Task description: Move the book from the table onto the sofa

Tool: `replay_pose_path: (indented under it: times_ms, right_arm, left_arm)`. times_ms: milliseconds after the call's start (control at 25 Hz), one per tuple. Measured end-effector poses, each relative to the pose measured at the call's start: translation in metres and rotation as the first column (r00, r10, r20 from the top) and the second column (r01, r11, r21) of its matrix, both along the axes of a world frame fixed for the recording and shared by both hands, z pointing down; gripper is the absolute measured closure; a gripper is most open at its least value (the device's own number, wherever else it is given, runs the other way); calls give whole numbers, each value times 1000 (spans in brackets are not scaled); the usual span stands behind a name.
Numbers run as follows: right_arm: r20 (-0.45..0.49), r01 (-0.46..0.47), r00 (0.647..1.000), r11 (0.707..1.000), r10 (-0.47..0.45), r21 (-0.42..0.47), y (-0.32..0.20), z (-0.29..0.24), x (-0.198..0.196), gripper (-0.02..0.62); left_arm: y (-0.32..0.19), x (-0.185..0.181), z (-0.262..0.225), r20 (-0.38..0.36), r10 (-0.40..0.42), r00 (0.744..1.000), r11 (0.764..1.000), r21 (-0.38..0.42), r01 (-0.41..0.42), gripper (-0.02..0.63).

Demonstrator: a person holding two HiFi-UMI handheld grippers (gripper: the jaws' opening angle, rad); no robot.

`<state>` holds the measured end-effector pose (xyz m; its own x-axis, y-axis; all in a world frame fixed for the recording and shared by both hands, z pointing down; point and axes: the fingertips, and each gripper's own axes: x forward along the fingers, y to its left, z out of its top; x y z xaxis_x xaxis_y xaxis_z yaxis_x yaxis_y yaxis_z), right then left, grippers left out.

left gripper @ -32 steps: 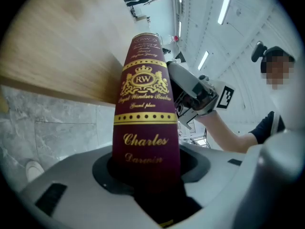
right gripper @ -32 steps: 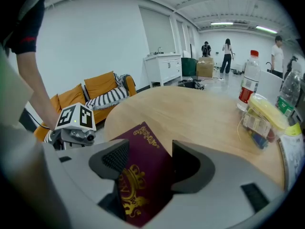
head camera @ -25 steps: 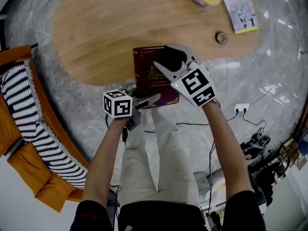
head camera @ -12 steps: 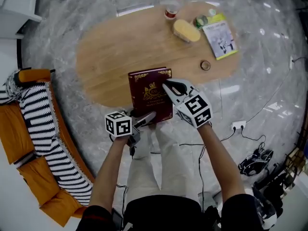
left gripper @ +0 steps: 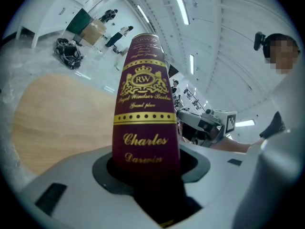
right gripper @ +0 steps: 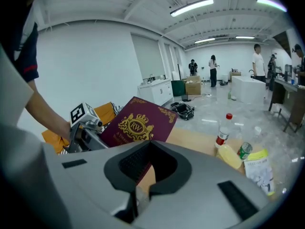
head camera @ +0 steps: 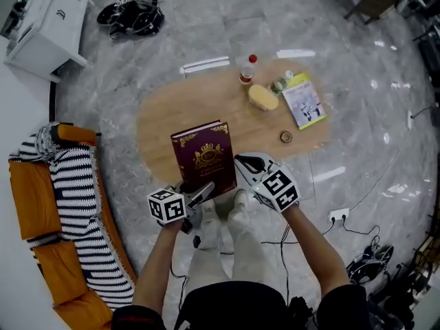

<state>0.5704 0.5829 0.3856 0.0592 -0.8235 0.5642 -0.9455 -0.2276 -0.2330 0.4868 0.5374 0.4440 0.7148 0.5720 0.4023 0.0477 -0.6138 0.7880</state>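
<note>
Maroon with gold stamping, the book [head camera: 203,158] hangs tilted over the wooden worktop's [head camera: 161,119] six o'clock edge, its lower end clamped in the left gripper's [head camera: 203,190] jaws. The right gripper [head camera: 240,161] sits at the book's three o'clock side. Its jaws have just been closing and meet, with the book's corner showing just past them. The orange sofa [head camera: 27,191] lies at nine o'clock, well apart.

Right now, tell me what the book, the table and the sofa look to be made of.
The book: hardcover, maroon leather-look or cloth cover, with gilt stamped lettering.
The table: light wood or veneer, going by the visible grain; smooth satin top.
The sofa: orange upholstery, likely fabric, with soft cushions; the weave is too small to tell.
</note>
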Motion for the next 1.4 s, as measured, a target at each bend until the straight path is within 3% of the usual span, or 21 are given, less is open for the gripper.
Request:
replay_pose_path:
  times_ms: [400, 640, 1160, 1400]
  right_arm:
    - [-26, 100, 995, 993, -98, 55, 3, -78, -44, 578]
    - [-93, 137, 987, 986, -128, 94, 15, -121, -50, 578]
    - [-160, 206, 972, 948, -170, 245, 11, -212, -40, 578]
    - [-178, 265, 959, 921, -221, 286, -9, -228, -44, 578]
  left_arm:
    - [-18, 1, -89, -114, -96, 989, 979, 169, 114, 368]
    - [-15, 1, -153, -223, -147, 964, 953, 229, 198, 367]
    - [-12, -12, -256, -383, -203, 901, 869, 354, 346, 367]
    - [-28, -36, -279, -442, -300, 845, 785, 389, 482, 367]
